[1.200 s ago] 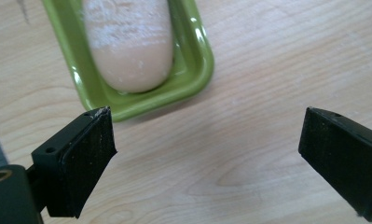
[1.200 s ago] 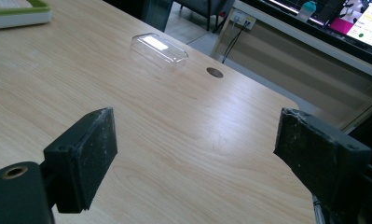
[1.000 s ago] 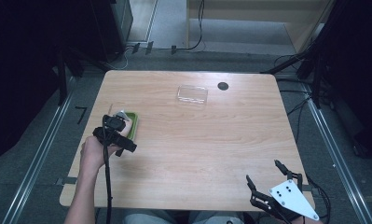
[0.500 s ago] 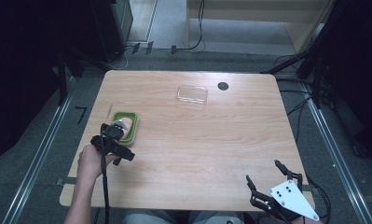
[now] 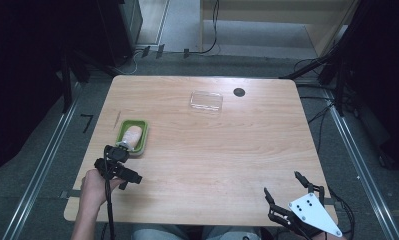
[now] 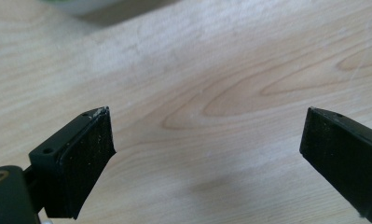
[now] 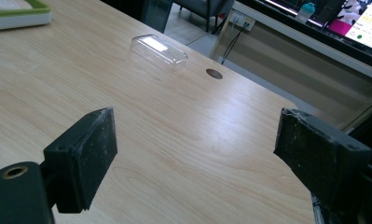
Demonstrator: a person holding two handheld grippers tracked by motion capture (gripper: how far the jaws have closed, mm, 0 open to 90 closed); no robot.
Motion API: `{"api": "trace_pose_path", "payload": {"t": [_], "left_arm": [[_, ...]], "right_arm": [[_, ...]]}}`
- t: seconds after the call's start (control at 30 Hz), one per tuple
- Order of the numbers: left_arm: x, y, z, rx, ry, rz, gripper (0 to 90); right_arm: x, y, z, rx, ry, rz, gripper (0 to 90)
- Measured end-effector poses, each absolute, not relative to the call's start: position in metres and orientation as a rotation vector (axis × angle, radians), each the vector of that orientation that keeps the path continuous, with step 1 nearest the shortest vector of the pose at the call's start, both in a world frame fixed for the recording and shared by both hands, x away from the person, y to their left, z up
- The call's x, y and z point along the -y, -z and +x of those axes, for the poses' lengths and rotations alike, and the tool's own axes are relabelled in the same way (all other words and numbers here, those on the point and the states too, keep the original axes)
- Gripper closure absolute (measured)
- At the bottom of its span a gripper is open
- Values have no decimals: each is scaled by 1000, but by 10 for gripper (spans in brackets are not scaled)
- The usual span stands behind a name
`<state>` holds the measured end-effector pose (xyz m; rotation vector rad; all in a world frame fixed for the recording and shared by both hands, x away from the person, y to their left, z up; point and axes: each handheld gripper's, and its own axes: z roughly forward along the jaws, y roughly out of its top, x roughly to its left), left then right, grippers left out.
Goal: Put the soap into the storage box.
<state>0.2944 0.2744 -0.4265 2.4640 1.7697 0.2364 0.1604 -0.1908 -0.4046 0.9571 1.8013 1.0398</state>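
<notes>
A green tray (image 5: 143, 140) lies at the left of the table with a pale bread-like piece (image 5: 132, 135) in it. My left gripper (image 5: 118, 169) sits just in front of the tray, held by a hand; in the left gripper view its jaws stand wide apart over bare wood, so the gripper (image 6: 207, 154) is open and empty. A clear plastic lid (image 5: 206, 101) lies at the far middle, also seen as the lid (image 7: 158, 51) in the right gripper view. My right gripper (image 5: 287, 192) rests at the front right corner, open with nothing between its jaws, the gripper (image 7: 195, 158) facing the lid.
A dark round hole (image 5: 239, 92) sits in the tabletop right of the lid. The tray's corner (image 7: 18, 14) shows at the top left of the right gripper view. Cables and metal floor rails surround the table.
My left gripper has drawn back toward the front edge, away from the green tray, and the bread-like piece now lies uncovered in it. The right gripper has stayed put.
</notes>
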Motion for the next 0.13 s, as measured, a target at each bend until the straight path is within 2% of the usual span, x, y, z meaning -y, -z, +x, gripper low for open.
{"api": "trace_pose_path", "payload": {"t": [0.13], "left_arm": [[-278,433,287,-1771,-222,2441,32]], "right_arm": [[191,405,162,-1801,-1042,957,133]]}}
